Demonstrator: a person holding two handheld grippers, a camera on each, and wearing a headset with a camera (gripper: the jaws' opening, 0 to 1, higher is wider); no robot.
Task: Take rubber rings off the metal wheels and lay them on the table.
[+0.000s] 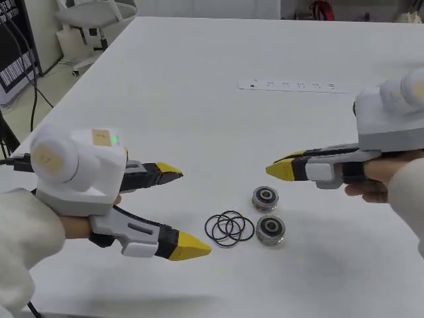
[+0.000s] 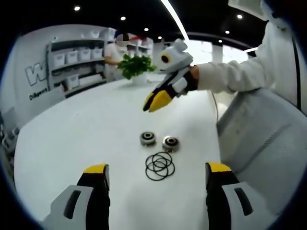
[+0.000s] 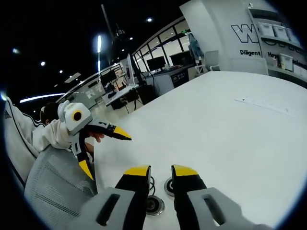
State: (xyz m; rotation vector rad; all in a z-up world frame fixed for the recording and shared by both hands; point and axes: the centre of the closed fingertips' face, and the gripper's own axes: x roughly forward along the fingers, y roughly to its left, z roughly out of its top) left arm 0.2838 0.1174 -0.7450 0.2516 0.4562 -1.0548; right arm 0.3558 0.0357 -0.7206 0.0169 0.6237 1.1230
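Two small metal wheels lie flat on the white table, close together. Just left of them lies a loose pile of several thin black rubber rings. My left gripper stands open to the left of the rings, its jaws pointing at them, nothing between them. In the left gripper view the rings lie just ahead of the jaws and the wheels beyond. My right gripper hovers above and right of the wheels, jaws nearly together and empty. Its jaws partly hide the wheels.
A flat white strip lies on the far part of the table. Beyond the table's left edge stand a white chair and dark cables. In the left gripper view a potted plant stands at the table's far end.
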